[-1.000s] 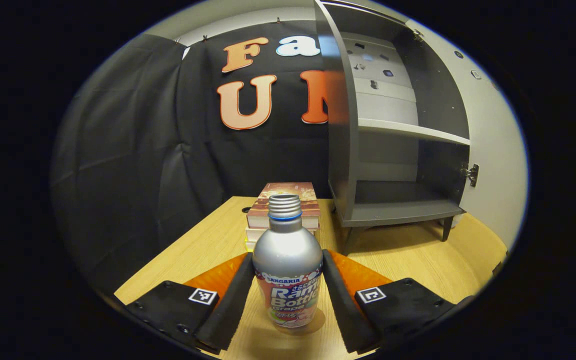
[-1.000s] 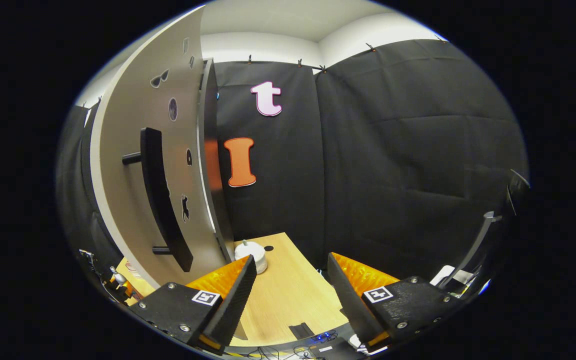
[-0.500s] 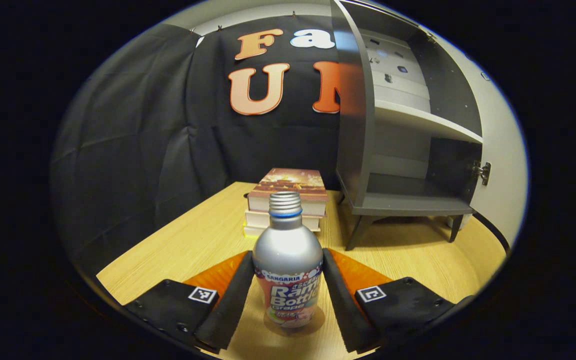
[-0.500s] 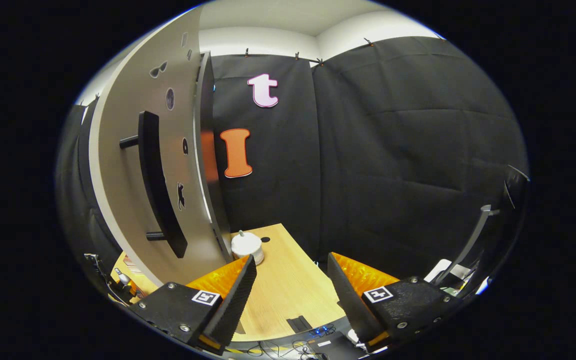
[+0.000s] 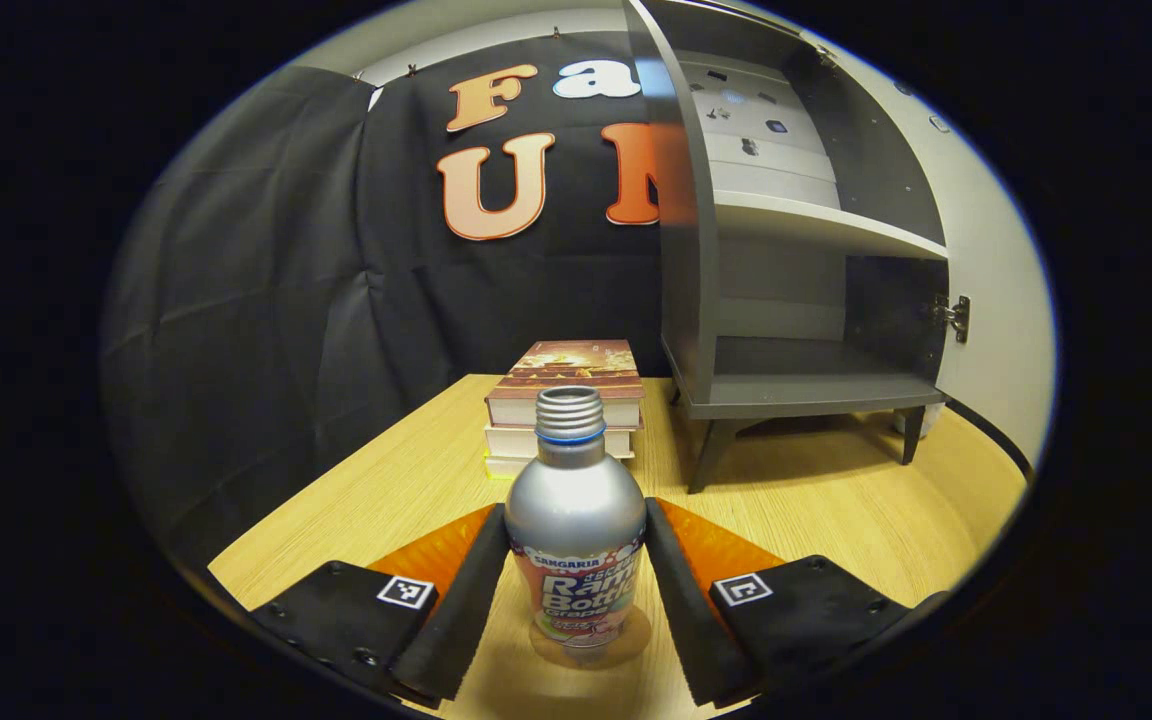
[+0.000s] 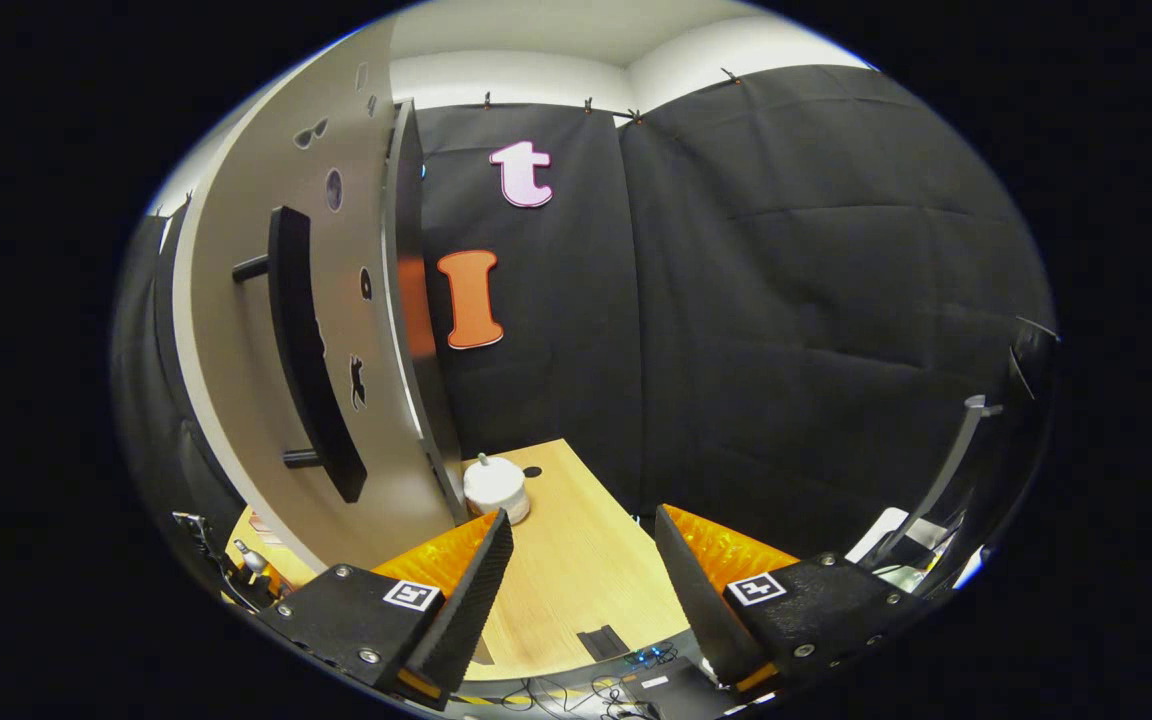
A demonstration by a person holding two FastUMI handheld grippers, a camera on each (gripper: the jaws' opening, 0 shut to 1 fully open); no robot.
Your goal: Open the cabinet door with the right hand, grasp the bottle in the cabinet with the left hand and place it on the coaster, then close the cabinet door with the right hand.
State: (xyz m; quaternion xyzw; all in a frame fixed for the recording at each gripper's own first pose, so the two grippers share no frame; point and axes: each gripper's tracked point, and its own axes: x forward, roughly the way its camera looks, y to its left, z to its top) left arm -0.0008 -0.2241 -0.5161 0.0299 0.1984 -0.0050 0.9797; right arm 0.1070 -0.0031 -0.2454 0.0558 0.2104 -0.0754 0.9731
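Two views, two grippers; left gripper (image 5: 576,575) at 6 o'clock in left gripper view, jaws clamped on bottle (image 5: 576,540), both fingers (image 5: 461,590) pressed to its sides; bottle upright, capless, base just above round brown coaster (image 5: 626,640) on table (image 5: 816,510), contact not discernible; books (image 5: 561,400) stacked at 12 o'clock beyond bottle; cabinet (image 5: 796,300) at 2 o'clock, open, shelves bare; door (image 6: 336,330) at 9 o'clock in right gripper view, swung open, dark handle (image 6: 306,350) facing camera; right gripper (image 6: 581,590) at 6 o'clock there, jaws apart, gripping nothing, apart from door; small white object (image 6: 496,487) on table near door's lower edge.
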